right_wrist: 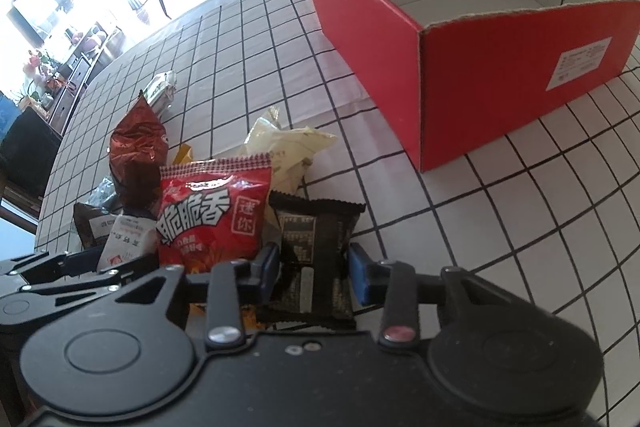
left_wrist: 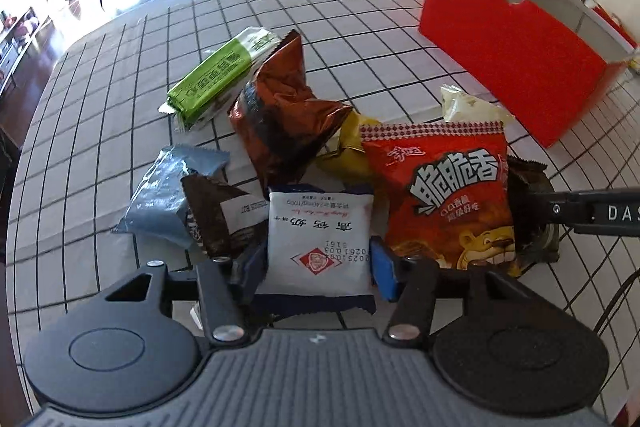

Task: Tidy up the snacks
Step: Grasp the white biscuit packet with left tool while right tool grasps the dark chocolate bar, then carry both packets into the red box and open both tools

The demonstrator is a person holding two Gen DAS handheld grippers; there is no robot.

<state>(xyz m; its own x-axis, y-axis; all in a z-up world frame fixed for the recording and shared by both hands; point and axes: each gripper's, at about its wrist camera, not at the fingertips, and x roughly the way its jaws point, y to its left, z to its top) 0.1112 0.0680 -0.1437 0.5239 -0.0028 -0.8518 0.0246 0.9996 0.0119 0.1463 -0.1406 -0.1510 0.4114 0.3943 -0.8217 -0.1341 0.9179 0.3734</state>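
So both jaws are gripping: right gripper on the black packet, left gripper on the white milk-candy packet, with the red box far right, nearer the right.

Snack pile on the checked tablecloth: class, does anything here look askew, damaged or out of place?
Yes. The crumpled brown foil packet stands propped on the heap, creased and dented. The other snacks lie jumbled and overlapping beside it, while the red cardboard box stands with no snacks visible inside. Nothing looks spilled or torn.
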